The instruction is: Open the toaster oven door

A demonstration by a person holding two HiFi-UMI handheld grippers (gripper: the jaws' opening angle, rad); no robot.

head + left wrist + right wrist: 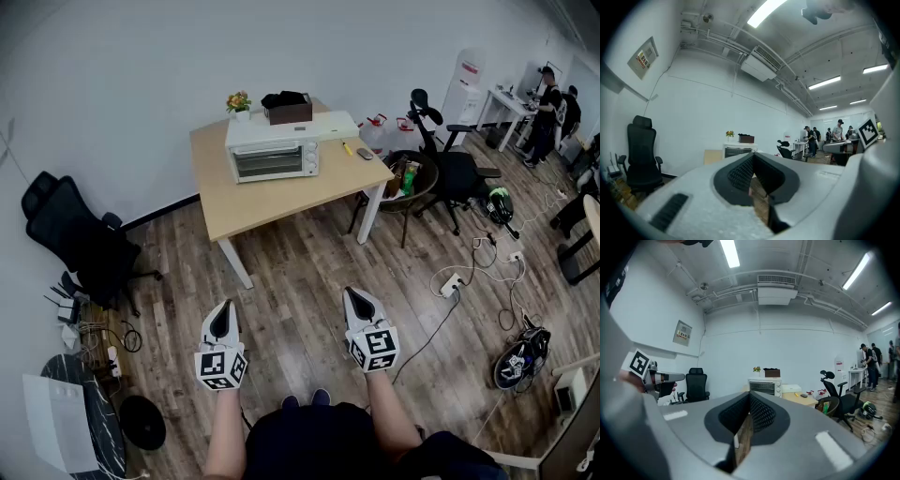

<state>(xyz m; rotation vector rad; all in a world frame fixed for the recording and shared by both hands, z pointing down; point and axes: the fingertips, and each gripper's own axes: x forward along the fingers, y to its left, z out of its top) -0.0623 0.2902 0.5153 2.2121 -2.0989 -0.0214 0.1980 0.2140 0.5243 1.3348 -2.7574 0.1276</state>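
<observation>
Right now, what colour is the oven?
The oven is white; the head view shows it best.

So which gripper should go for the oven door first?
Left, but only just. Both grippers are far from the toaster oven, across the floor. The left gripper lines up closer under the closed door; the right gripper sits further off to the side.
</observation>
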